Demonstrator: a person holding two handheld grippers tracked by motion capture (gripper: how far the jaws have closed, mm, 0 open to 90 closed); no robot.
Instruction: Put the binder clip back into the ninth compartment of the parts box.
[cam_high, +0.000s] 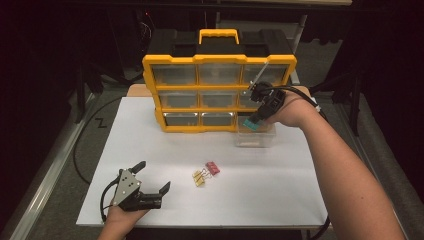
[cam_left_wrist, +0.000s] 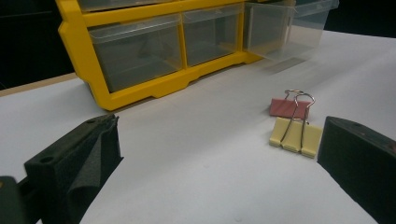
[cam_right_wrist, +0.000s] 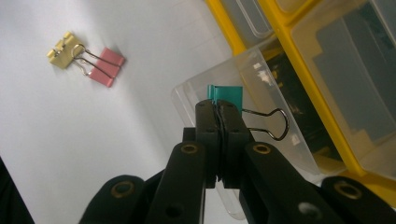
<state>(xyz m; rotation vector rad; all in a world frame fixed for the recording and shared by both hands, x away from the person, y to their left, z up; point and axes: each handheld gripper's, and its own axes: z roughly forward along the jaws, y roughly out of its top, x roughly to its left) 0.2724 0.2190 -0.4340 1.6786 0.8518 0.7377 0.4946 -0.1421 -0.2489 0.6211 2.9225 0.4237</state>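
Bare forearms, no sleeves, one hand (cam_high: 117, 217) at 7 o'clock, the other hand (cam_high: 290, 112) at 2 o'clock. Left gripper (cam_high: 152, 178): black body, grey three-cornered plate dotted with small screws, black cable looping behind. Right gripper (cam_right_wrist: 218, 109): black arms with brass-ringed holes, flat black jaws with dark padding; black cable along the wrist in the high view.

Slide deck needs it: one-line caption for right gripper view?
Right gripper pinches teal binder clip above pulled-out clear drawer.
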